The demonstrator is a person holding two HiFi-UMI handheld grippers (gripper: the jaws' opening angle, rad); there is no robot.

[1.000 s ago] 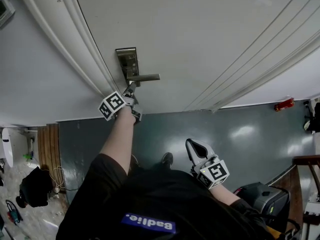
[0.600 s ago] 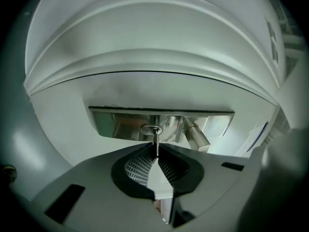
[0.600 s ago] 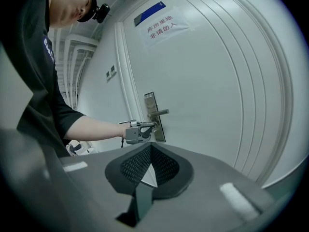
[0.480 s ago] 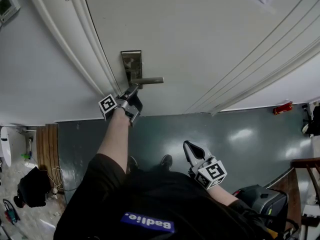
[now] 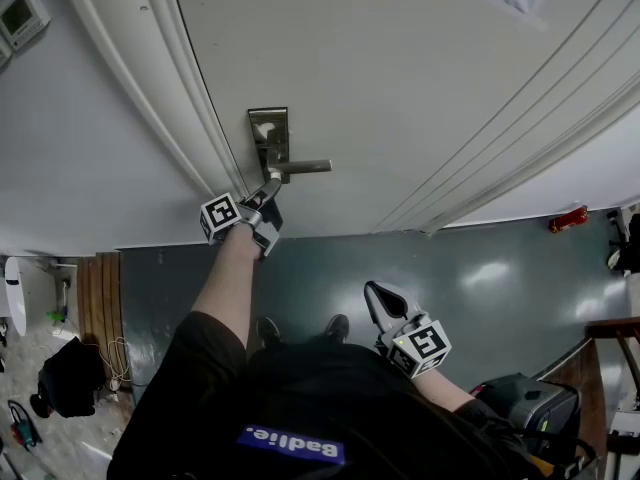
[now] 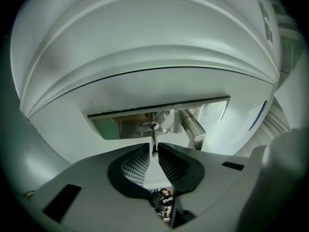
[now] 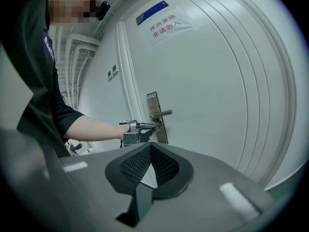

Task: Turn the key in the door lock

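Observation:
A thin metal key [image 6: 154,140] sticks out of the keyhole [image 6: 148,125] in the steel lock plate [image 5: 268,128], below the lever handle [image 5: 305,167] of the white door [image 5: 400,68]. My left gripper [image 5: 268,190] points level at the lock. Its jaws are opening, with the key's edge-on head still between the pad tips [image 6: 154,149]. The right gripper view shows the left gripper [image 7: 150,126] at the plate from the side. My right gripper [image 5: 375,293] hangs low near the person's body, shut and empty [image 7: 150,149].
The door frame [image 5: 150,78] runs down the left of the lock. A wall panel [image 5: 20,13] sits at the upper left. A paper notice [image 7: 164,25] is taped on the door. On the grey floor lie a red object [image 5: 568,219] and a dark bag [image 5: 530,403].
The left gripper has rolled at the lock, its marker cube swinging round to the left. It stayed at the key. The right gripper has hardly moved.

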